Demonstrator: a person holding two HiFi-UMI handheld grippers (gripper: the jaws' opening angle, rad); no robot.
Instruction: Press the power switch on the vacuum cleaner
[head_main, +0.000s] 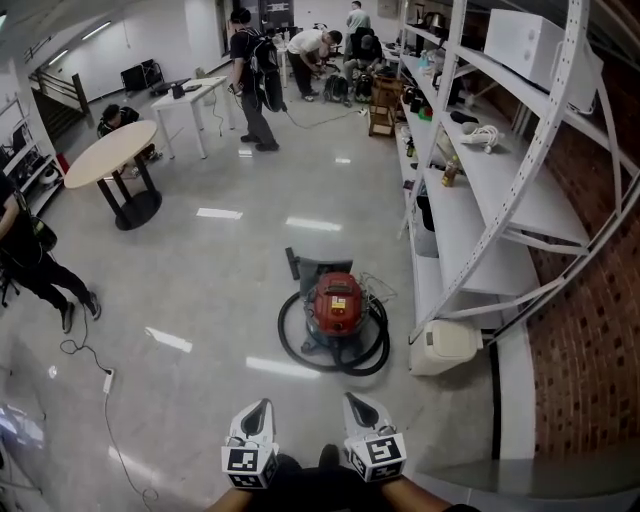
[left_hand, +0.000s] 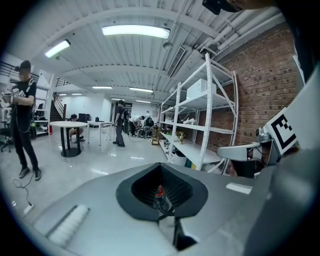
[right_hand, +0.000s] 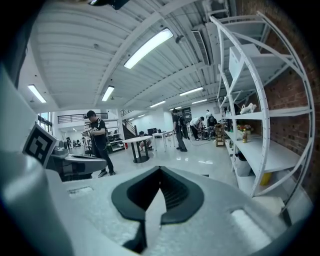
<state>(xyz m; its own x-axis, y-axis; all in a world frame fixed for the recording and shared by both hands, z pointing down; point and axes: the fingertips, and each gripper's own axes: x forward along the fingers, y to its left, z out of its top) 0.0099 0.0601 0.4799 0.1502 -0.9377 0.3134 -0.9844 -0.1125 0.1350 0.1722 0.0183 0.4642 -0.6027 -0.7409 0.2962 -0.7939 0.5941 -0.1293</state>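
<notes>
The vacuum cleaner (head_main: 338, 305) is a red drum on a grey base, standing on the glossy floor ahead of me with its black hose (head_main: 335, 355) coiled around it. In the head view both grippers sit low, well short of it. My left gripper (head_main: 263, 407) and right gripper (head_main: 356, 401) point forward side by side, each shut with nothing held. In the left gripper view the shut left gripper (left_hand: 160, 167) leaves a small hole through which a bit of the red vacuum cleaner (left_hand: 159, 190) shows. The right gripper (right_hand: 160, 170) is likewise shut in its own view. The power switch cannot be made out.
A tall white shelf rack (head_main: 480, 170) lines the brick wall on the right, with a white appliance (head_main: 445, 346) on the floor beside the vacuum. A power strip and cable (head_main: 108, 381) lie at the left. A round table (head_main: 110, 152) and several people are farther back.
</notes>
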